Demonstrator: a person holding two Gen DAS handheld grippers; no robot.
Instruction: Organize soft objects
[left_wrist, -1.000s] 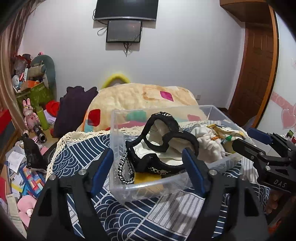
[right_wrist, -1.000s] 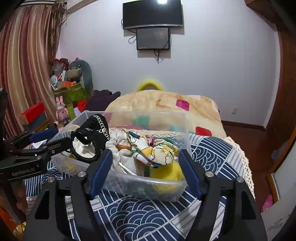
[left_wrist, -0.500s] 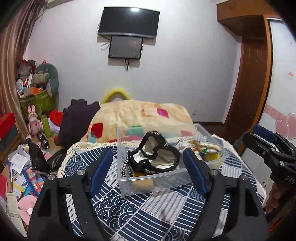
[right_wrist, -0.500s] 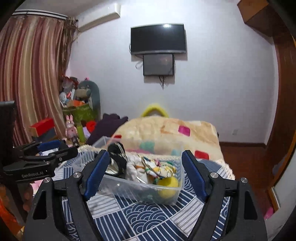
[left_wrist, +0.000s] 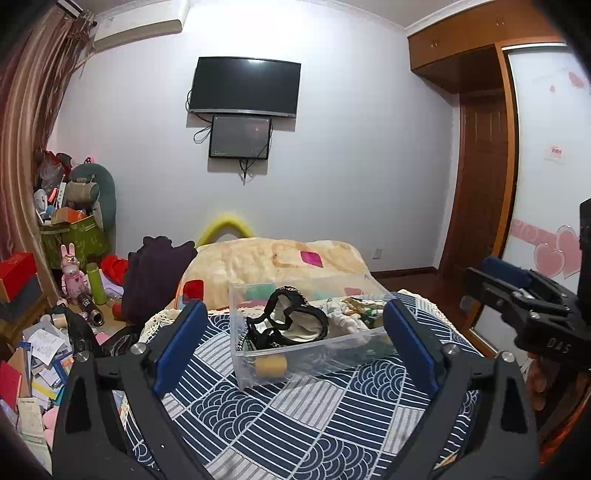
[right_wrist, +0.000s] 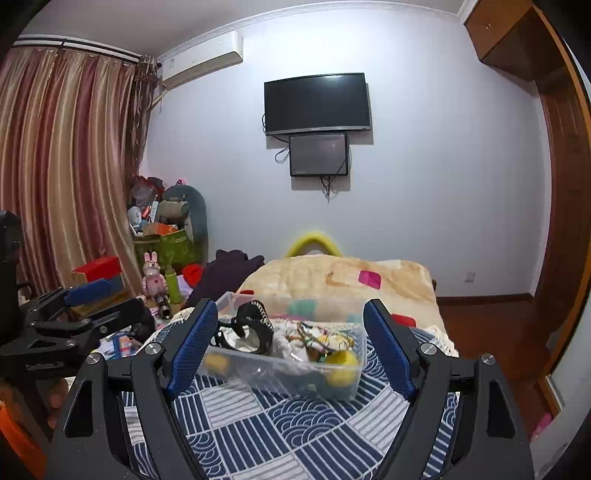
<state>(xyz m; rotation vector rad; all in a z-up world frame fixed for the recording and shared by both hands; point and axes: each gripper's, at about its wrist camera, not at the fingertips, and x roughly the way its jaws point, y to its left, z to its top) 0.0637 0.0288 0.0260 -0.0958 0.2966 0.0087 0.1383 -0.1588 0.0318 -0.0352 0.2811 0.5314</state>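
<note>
A clear plastic bin (left_wrist: 306, 354) stands on the blue wave-patterned cloth (left_wrist: 295, 417); it also shows in the right wrist view (right_wrist: 280, 373). Inside lie a black strappy item (left_wrist: 288, 325), white cloth (left_wrist: 343, 317), a patterned fabric piece (right_wrist: 314, 334) and a yellow soft object (right_wrist: 341, 360). My left gripper (left_wrist: 291, 343) is open and empty, held back from the bin. My right gripper (right_wrist: 291, 347) is open and empty, also back from the bin. Each gripper shows at the edge of the other's view.
A cream blanket (left_wrist: 273, 262) and dark clothing (left_wrist: 155, 273) lie beyond the bin. Toys, boxes and papers clutter the floor at left (left_wrist: 44, 332). A TV (left_wrist: 243, 86) hangs on the far wall. A wooden door (left_wrist: 476, 177) is at right.
Both grippers have pulled back and up from the bin, which now looks smaller and farther away. Both stay open and empty.
</note>
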